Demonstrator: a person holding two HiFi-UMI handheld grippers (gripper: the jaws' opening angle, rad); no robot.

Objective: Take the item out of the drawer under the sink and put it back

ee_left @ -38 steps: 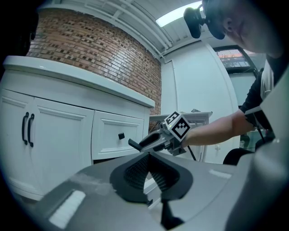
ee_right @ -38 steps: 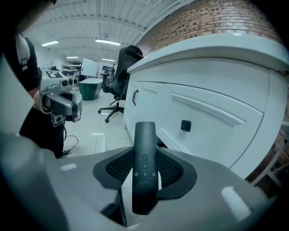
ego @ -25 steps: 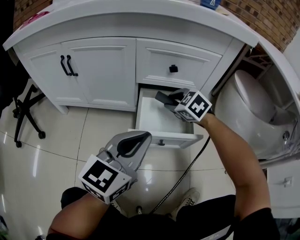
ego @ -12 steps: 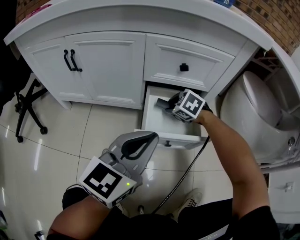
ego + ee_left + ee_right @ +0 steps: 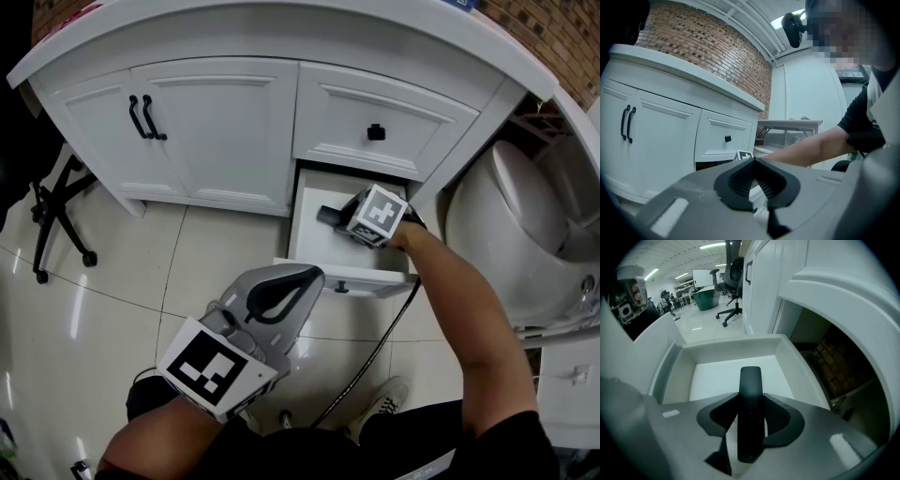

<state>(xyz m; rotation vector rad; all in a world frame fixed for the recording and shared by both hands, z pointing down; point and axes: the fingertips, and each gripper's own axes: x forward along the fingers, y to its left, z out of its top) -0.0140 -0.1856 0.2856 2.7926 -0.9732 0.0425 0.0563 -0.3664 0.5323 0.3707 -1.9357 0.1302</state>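
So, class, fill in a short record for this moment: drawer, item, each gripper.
drawer: open, bottom bare
item: black, long, slim; held over the drawer
right gripper: shut on the item
left gripper: shut, empty, over the floor
top drawer: closed
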